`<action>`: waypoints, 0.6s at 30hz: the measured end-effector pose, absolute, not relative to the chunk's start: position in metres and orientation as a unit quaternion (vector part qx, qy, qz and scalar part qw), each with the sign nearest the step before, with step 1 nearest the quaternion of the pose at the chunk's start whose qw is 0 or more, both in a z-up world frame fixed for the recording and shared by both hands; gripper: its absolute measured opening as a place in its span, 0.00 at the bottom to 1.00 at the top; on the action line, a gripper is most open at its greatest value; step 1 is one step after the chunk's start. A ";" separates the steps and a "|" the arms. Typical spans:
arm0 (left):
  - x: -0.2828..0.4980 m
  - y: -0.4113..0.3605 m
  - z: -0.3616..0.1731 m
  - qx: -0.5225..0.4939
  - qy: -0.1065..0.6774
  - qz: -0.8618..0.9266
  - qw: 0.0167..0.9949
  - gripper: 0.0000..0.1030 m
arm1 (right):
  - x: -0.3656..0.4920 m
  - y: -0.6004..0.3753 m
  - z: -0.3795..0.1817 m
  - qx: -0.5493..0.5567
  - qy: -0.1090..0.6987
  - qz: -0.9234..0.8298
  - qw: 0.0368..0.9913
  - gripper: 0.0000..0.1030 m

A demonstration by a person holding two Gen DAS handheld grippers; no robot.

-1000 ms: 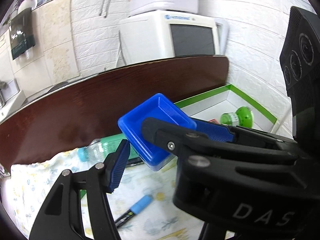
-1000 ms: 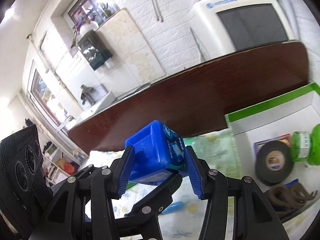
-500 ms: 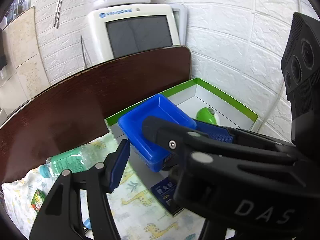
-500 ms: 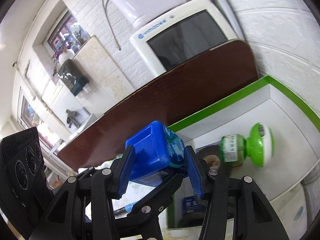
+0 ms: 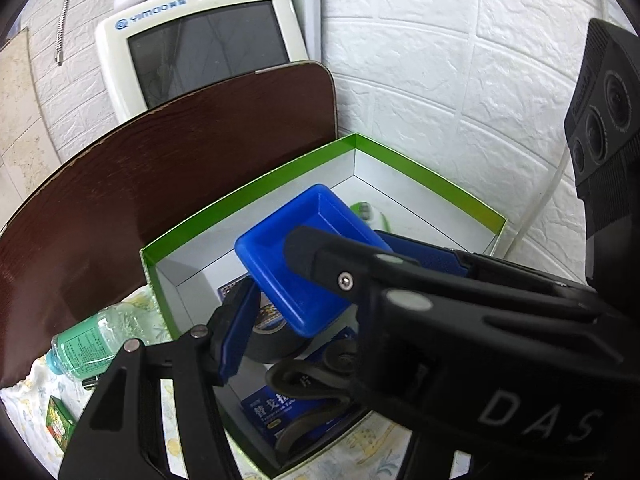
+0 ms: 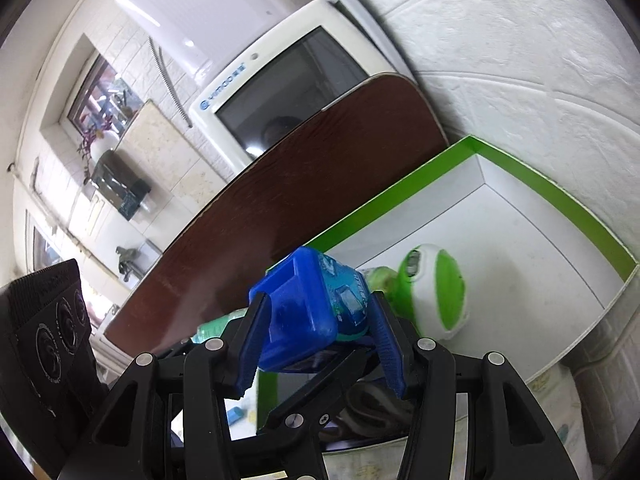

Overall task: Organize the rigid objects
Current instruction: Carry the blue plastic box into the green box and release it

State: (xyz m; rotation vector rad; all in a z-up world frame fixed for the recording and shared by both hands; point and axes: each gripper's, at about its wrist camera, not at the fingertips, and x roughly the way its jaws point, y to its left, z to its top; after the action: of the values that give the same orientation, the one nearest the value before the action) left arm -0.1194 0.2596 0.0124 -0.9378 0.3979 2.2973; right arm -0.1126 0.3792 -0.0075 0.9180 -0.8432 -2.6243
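Note:
My right gripper (image 6: pixel 318 344) is shut on a small blue plastic box (image 6: pixel 308 312), held above the near left part of the green-rimmed white box (image 6: pixel 520 168). In the left wrist view the same blue box (image 5: pixel 308 256) shows as an open blue tray between the right gripper's black fingers, over the green-rimmed box (image 5: pixel 248 188). My left gripper (image 5: pixel 280 320) is open; its blue-padded left finger (image 5: pixel 236 336) is near the tray, not gripping it. Inside the box lie a green and white bottle (image 6: pixel 432 292), a black tape roll (image 5: pixel 272 336) and a blue packet (image 5: pixel 280 408).
A dark brown board (image 5: pixel 160 184) stands behind the box, with a cream monitor (image 5: pixel 200 48) behind it. A clear water bottle (image 5: pixel 92 344) and a small green packet (image 5: pixel 56 424) lie on the patterned cloth at the left. A white brick wall (image 5: pixel 440 80) is at the right.
Both grippers have swung right and forward. The blue box has gone from above the cloth to above the green-rimmed box. The right gripper's hold is unchanged.

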 end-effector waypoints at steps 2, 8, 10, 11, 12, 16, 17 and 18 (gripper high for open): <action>-0.121 0.267 0.008 -0.360 0.157 0.865 0.311 0.55 | -0.115 0.385 -0.011 0.317 -0.295 -0.894 0.117 0.52; -0.127 0.283 -0.007 -0.379 0.155 0.856 0.316 0.56 | -0.123 0.403 -0.026 0.328 -0.316 -0.885 0.099 0.52; -0.124 0.285 -0.009 -0.375 0.159 0.856 0.317 0.54 | -0.123 0.406 -0.029 0.330 -0.319 -0.883 0.097 0.52; -0.123 0.285 -0.010 -0.372 0.162 0.857 0.317 0.54 | -0.123 0.406 -0.030 0.330 -0.319 -0.883 0.097 0.52; -0.122 0.286 -0.010 -0.370 0.164 0.858 0.317 0.54 | -0.123 0.406 -0.030 0.330 -0.319 -0.883 0.097 0.52; -0.121 0.283 -0.011 -0.368 0.161 0.860 0.314 0.56 | -0.121 0.407 -0.029 0.323 -0.318 -0.887 0.088 0.52; -0.120 0.282 -0.011 -0.368 0.161 0.861 0.311 0.56 | -0.120 0.407 -0.029 0.322 -0.317 -0.888 0.087 0.52; -0.120 0.280 -0.012 -0.369 0.161 0.862 0.309 0.56 | -0.120 0.407 -0.029 0.322 -0.317 -0.888 0.087 0.52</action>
State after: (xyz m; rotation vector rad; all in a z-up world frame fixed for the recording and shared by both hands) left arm -0.1198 0.2798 -0.0117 -0.9741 0.4243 2.2781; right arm -0.1203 0.4073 -0.0290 0.9592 -0.9449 -2.6442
